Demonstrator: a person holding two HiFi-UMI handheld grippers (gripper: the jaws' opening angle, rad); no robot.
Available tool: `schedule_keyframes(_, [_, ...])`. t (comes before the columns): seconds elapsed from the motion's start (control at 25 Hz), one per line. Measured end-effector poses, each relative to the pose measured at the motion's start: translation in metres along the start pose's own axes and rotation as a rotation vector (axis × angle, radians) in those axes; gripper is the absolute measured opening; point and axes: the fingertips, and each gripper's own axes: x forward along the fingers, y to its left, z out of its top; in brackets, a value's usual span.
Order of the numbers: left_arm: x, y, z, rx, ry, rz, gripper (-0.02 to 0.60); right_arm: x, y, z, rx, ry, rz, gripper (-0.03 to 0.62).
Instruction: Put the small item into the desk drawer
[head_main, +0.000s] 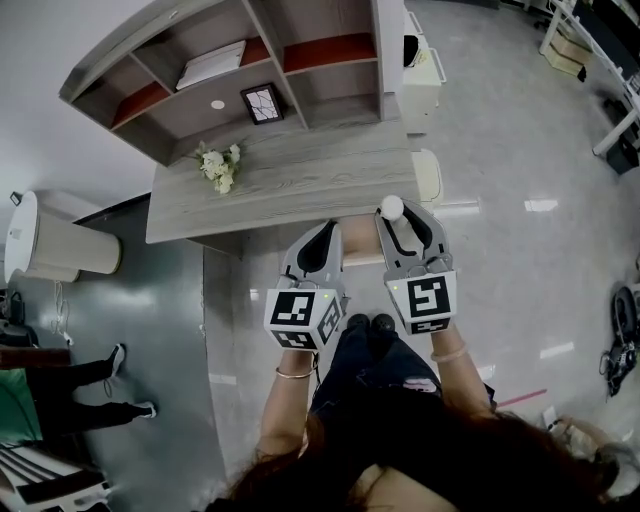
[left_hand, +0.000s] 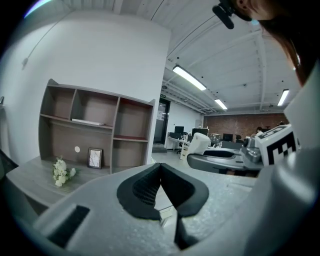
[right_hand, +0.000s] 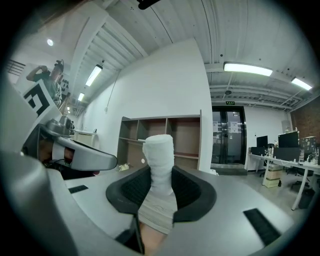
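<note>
Right hand-held gripper (right_hand: 160, 175) clamps the small item (right_hand: 158, 150); left hand-held gripper (left_hand: 160, 169) closed, empty. Risk: tall item could tip out nearing the table (head_main: 300, 180).

I see a small white flower bunch (head_main: 219, 167) just before the grey wooden shelf unit (head_main: 190, 115), with a black-framed picture (head_main: 262, 103) inside it.

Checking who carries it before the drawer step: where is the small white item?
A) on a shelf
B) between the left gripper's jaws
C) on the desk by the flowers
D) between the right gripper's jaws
D: the right gripper is clamped on the white item, which sticks out past its tips.
</note>
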Motion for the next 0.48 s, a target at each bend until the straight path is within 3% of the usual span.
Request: schedule_keyframes(0.48, [0.024,0.031,-0.023,0.023,-0.011,-0.015,0.015,0.032,0.006,-0.045,-0.032,0.098,-0.034,0.121])
